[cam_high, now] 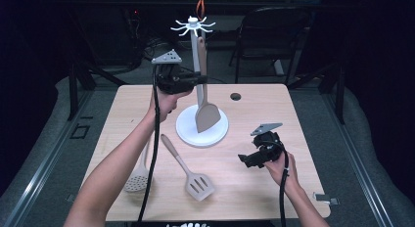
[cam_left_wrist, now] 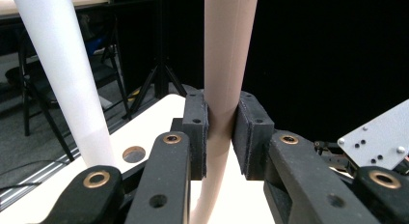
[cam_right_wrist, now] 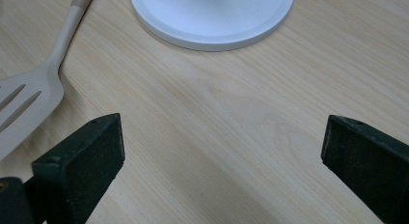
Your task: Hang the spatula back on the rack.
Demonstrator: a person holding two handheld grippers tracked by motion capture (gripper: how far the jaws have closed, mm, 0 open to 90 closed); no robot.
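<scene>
Spatula (cam_high: 207, 114), the solid beige one, hangs upright beside the white post of the utensil stand (cam_high: 201, 131), its blade low over the stand's round base and its handle running up towards the ring of hooks (cam_high: 193, 25) at the top. My left hand-held gripper (cam_high: 199, 79) is clamped on that handle about halfway up; in the left gripper view the two black pads press on the pale handle (cam_left_wrist: 223, 89) from either side, with the white post (cam_left_wrist: 67, 84) just to its left. My left hand (cam_high: 164, 102) holds this hand-held gripper level above the far half of the desk (cam_high: 303, 134).

My right hand-held gripper (cam_high: 244, 159) sits low over the near right part of the desk, well apart from the stand, with its jaws spread wide and bare wood between them (the right gripper view looks straight down on the grain). Ahead of it in that view are the edge of the white base (cam_right_wrist: 212, 21) and, at the left, a slotted spatula (cam_right_wrist: 26, 98).

That slotted spatula (cam_high: 188, 169) lies flat on the desk near the front, and a skimmer (cam_high: 138, 177) with a perforated round head lies just left of it, partly under my left forearm.
</scene>
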